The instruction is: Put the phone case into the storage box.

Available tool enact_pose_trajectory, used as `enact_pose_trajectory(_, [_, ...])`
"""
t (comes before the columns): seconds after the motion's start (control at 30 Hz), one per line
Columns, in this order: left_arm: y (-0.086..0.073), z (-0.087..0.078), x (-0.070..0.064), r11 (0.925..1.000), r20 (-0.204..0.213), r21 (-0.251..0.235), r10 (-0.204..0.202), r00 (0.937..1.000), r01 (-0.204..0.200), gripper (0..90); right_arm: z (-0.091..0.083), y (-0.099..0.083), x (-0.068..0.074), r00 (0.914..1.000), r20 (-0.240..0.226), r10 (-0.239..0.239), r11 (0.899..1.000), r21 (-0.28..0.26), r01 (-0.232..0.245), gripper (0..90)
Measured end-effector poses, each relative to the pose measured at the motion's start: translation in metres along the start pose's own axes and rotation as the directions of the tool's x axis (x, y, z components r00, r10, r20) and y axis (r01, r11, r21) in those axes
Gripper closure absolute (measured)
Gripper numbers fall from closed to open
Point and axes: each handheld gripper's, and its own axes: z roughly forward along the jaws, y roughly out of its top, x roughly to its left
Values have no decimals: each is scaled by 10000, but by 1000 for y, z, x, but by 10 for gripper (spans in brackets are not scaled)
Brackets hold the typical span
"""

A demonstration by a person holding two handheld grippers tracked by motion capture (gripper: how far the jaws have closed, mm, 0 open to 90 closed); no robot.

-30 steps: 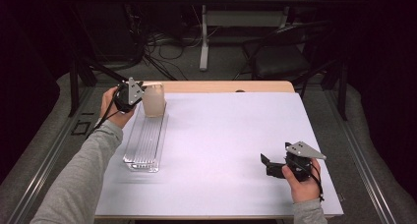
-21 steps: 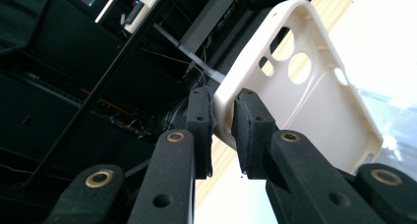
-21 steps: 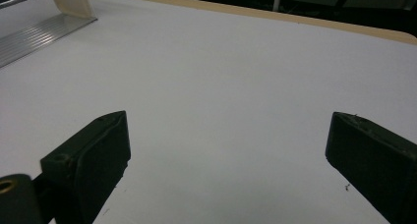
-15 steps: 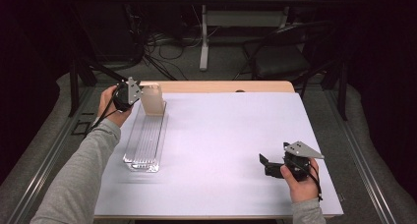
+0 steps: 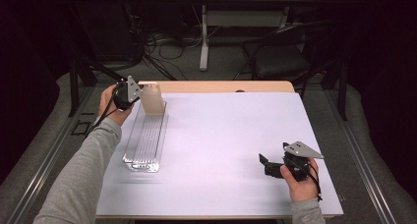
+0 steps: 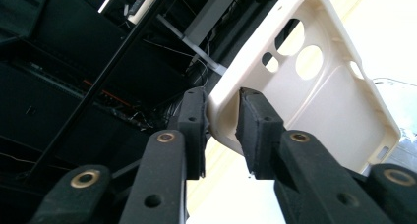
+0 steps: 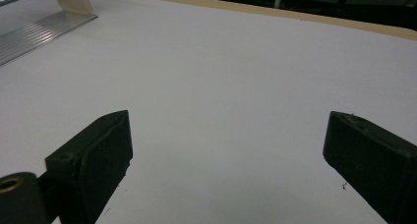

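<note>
A cream phone case (image 5: 152, 98) stands upright over the far end of a clear ribbed tray (image 5: 145, 143) at the table's left side. My left gripper (image 5: 140, 95) is shut on the case's left edge. In the left gripper view the jaws (image 6: 221, 121) pinch the rim of the case (image 6: 314, 101), whose camera cut-outs face me. My right gripper (image 5: 263, 164) rests low near the table's front right, open, nothing between its jaws (image 7: 228, 145). Far off in the right gripper view I see the tray (image 7: 39, 32) and the case's lower end (image 7: 74, 0).
The white table top (image 5: 231, 135) has a wooden strip along its far edge (image 5: 221, 86). Beyond it are dark floor, cables and a chair (image 5: 280, 57). A metal rail (image 5: 44, 160) runs along the table's left side.
The left gripper and the case have shifted slightly to the left over the tray's far end. The right gripper has hardly moved.
</note>
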Motion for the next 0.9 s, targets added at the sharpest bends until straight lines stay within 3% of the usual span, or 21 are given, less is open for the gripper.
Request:
enact_pose_trajectory(0.4, [-1,1,2,10000,-403,-69,14,9992,-16,502,1,0,0,10000,-14,-12,10000,6,12,54])
enact_pose_trajectory(0.57, [-2,1,3,9998,-349,-175,-46,9994,40,429,2,0,1,10000,-29,-14,10000,49,14,56])
enact_pose_trajectory(0.9, [-2,-2,6,9998,-655,-173,22,9979,-33,404,3,0,1,9999,-82,-74,10000,25,74,56])
